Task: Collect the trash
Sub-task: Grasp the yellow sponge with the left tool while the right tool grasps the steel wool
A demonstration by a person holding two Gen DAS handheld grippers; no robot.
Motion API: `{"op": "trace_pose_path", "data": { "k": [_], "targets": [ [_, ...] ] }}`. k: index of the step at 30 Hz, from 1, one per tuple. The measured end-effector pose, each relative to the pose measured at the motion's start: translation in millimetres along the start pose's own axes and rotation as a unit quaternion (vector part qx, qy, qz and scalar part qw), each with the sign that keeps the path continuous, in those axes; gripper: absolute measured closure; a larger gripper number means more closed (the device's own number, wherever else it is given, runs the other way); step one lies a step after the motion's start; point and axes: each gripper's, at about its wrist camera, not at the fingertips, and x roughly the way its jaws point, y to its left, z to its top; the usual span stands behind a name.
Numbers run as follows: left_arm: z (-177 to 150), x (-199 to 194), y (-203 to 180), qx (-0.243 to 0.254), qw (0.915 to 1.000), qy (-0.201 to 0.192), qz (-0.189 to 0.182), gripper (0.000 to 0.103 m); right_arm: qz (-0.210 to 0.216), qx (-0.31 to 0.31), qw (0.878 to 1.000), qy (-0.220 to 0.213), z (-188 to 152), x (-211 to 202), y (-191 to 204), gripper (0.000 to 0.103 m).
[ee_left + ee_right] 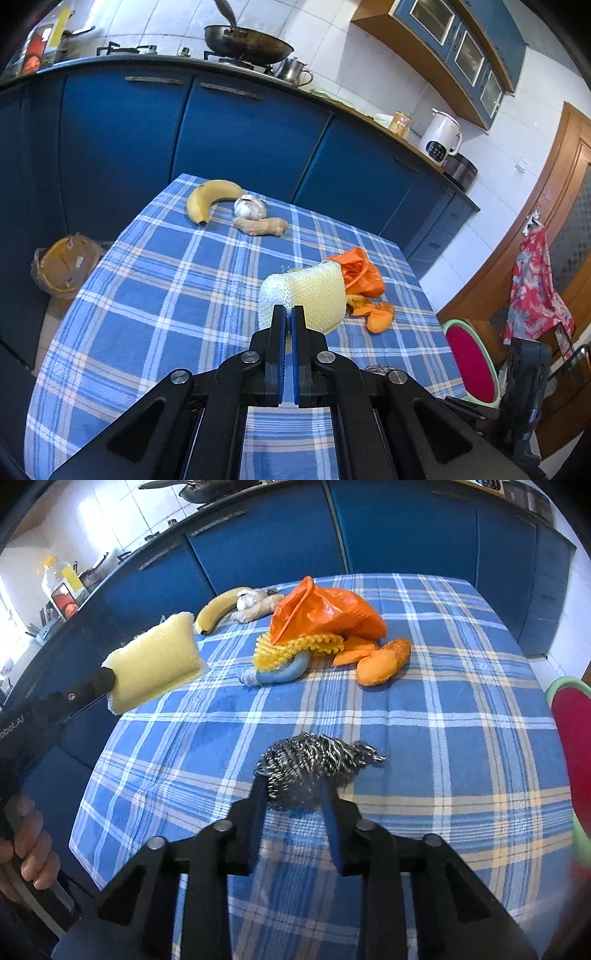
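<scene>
My left gripper (288, 314) pinches the yellow sponge (155, 664) up off the table (461, 701), my right gripper (293, 794) squeezes the steel scrubber (314, 764) near the front edge, and the orange bag (325, 609) and peels (380, 661) still wait mid-table.

Woven checked cloth tablecloth (424, 709), shiny wiry metal scourer (314, 764), porous matt sponge (155, 664), glossy crinkled plastic bag (325, 609)
</scene>
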Motion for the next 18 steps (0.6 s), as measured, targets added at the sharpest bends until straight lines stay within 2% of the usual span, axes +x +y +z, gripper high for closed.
{"op": "trace_pose_path", "data": {
  "k": [2,4,8,11,18],
  "targets": [
    [1,0,-4,0.003,1.0000,-0.001,-0.002,0.101,0.000,-0.003,1.000,-0.007,0,-5,0,0.078],
    [1,-1,-8,0.006,1.0000,-0.002,-0.004,0.101,0.000,-0.005,1.000,-0.016,-1,-12,0,0.089],
    [2,-2,-16,0.013,0.9999,-0.003,-0.009,0.101,-0.002,-0.008,1.000,-0.030,0,-22,-3,0.090],
    [2,-3,-24,0.020,0.9997,-0.002,-0.014,0.101,-0.002,-0.003,0.999,-0.039,-1,-29,-6,0.101],
    [3,-3,-39,0.035,0.9992,-0.003,-0.020,0.101,-0.008,0.004,0.997,-0.073,-2,-56,-17,0.101]
  ]
}}
